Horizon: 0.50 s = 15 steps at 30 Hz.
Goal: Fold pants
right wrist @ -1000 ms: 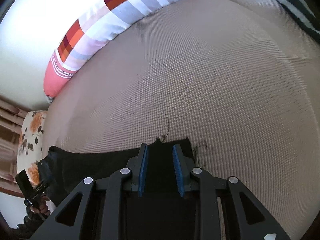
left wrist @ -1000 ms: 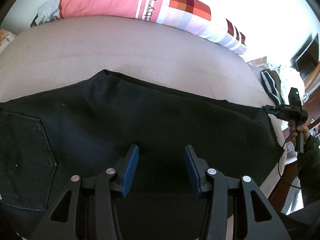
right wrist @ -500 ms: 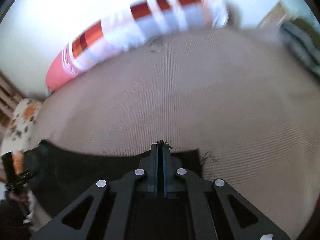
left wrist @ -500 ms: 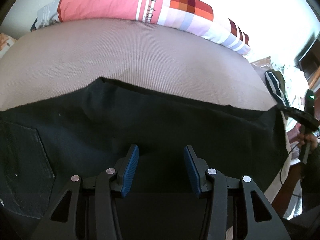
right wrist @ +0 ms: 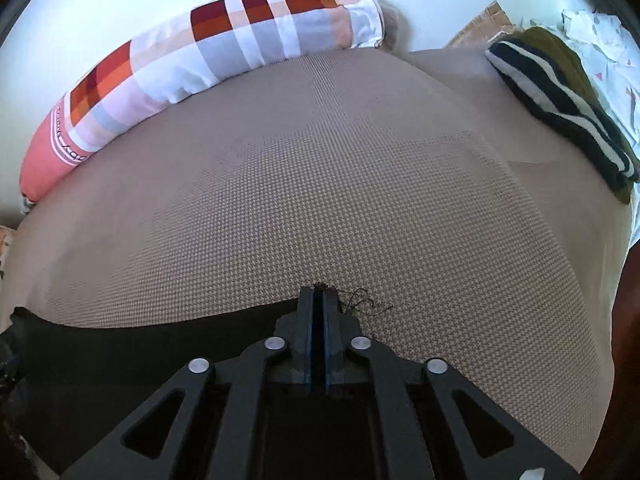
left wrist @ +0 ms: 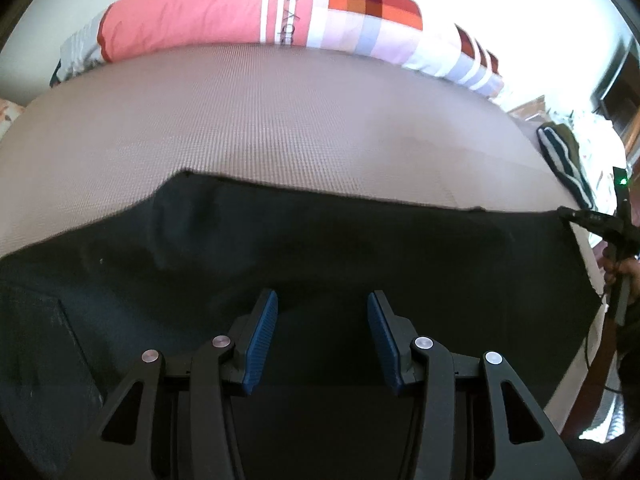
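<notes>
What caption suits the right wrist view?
Right tool shut on hem of black fabric pants spread across tan woven bed cover.

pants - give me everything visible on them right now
The black pants lie spread flat along the near part of the tan bed cover, dark woven fabric like denim, a patch pocket at the left end. Loose threads fray from the hem corner. The right tool is shut on that corner; the left tool hangs open over the middle, contact unclear.

Light: strong daylight, wall (left wrist: 520, 8) blown out white at upper right.
Dark zones: pants (left wrist: 320, 248) nearly black, folds barely readable.
Edges: heavy fisheye bending, black corners.
Focus: bed cover (right wrist: 320, 200) weave crisp; pillow (left wrist: 240, 16) slightly soft.
</notes>
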Available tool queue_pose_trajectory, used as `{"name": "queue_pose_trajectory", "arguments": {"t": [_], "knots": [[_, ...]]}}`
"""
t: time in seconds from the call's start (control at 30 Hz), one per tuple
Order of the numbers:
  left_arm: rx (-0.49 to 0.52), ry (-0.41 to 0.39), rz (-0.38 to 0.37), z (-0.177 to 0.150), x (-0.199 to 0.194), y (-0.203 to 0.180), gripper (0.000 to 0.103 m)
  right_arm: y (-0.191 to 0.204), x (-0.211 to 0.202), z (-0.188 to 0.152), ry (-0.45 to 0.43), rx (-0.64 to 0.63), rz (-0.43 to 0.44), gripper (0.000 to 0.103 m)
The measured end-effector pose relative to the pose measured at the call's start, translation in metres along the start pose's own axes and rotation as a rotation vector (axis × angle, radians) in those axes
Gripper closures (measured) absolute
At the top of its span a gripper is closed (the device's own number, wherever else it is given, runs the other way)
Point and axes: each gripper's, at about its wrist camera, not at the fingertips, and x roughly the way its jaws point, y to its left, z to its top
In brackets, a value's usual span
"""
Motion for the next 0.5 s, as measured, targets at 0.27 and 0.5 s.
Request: {"name": "queue_pose_trajectory", "arguments": {"t": [0.27, 0.5], "knots": [[0.000, 0.007, 0.016, 0.013, 0.007, 0.003, 0.055, -0.022, -0.080, -0.042, -0.028, 0.082, 0.011, 0.080], [0.071, -0.030, 0.004, -0.009, -0.023, -0.009, 0.055, -0.041, -0.097, -0.110, 0.046, 0.161, -0.053, 0.078]]}}
